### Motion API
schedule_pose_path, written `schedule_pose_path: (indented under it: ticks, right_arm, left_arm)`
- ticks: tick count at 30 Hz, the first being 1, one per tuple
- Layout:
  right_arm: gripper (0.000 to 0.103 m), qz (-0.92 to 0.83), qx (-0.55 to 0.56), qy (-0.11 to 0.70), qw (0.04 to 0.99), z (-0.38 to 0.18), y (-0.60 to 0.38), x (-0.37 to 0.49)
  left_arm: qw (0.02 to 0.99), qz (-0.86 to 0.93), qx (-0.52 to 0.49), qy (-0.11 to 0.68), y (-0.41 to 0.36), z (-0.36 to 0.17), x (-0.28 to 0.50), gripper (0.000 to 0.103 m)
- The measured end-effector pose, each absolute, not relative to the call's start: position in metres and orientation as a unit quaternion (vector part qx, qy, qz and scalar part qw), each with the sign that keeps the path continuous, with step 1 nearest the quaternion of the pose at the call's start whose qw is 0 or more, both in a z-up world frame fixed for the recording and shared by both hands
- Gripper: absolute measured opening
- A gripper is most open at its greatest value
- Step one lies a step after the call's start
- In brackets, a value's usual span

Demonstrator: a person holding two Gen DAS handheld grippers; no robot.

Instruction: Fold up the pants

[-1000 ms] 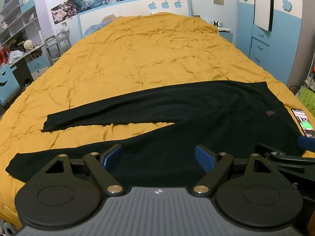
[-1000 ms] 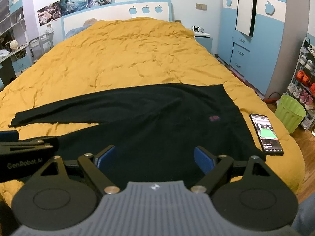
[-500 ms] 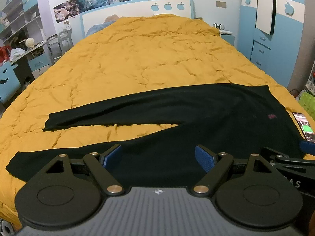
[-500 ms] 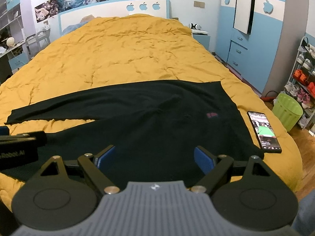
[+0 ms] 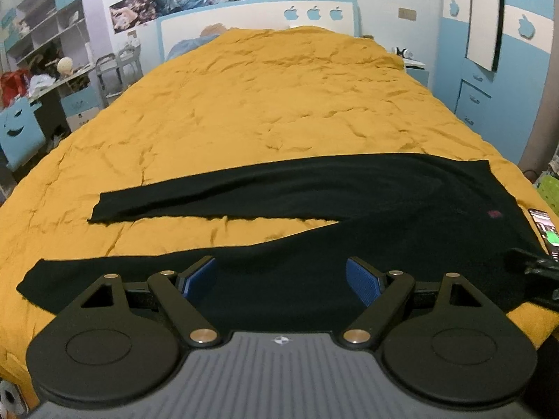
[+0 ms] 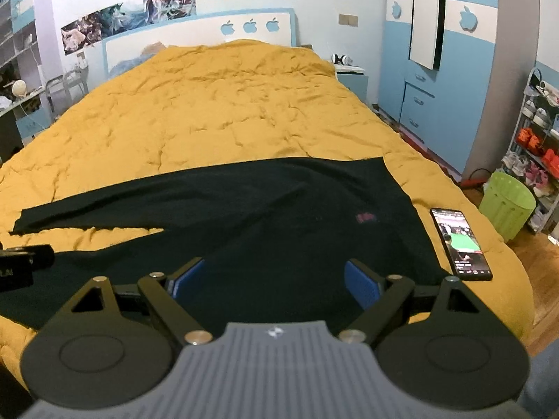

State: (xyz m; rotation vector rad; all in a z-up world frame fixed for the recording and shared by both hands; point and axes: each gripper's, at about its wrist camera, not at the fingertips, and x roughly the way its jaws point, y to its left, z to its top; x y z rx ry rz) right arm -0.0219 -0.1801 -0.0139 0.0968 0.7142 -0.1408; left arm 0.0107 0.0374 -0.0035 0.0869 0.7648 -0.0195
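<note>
Black pants (image 5: 314, 192) lie flat across the near end of a bed with an orange quilt (image 5: 279, 104), legs spread apart to the left, waist to the right; they also show in the right wrist view (image 6: 262, 209). A small pink label (image 6: 365, 217) marks the waist area. My left gripper (image 5: 281, 277) is open and empty above the near leg. My right gripper (image 6: 274, 281) is open and empty above the hip area. Each gripper's tip shows at the edge of the other's view.
A phone (image 6: 460, 244) with a lit screen lies on the quilt just right of the waistband. A green bin (image 6: 506, 204), a shoe rack (image 6: 538, 146) and a blue wardrobe (image 6: 436, 87) stand to the right. Desk and shelves (image 5: 42, 80) stand left.
Both grippers have lifted and pulled back slightly, so more of the room shows. The pants lie unchanged. Both grippers stay open.
</note>
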Motion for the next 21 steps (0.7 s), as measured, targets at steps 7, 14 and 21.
schedule_pose_path:
  ticks: [7, 14, 21]
  right_arm:
    - [0.082, -0.034, 0.054, 0.324, 0.944, -0.028, -0.201, -0.028]
    - [0.082, -0.063, 0.043, 0.316, 0.946, -0.084, -0.258, -0.033]
    - [0.082, -0.106, 0.14, 0.36, 0.916, -0.112, -0.32, -0.043]
  left_arm:
    - [0.924, -0.014, 0.029, 0.382, 0.084, -0.022, 0.012, 0.098]
    - [0.92, 0.068, -0.038, 0.385, 0.202, -0.066, 0.007, 0.089]
    - [0.893, 0.143, -0.189, 0.383, 0.322, -0.094, 0.0, 0.089]
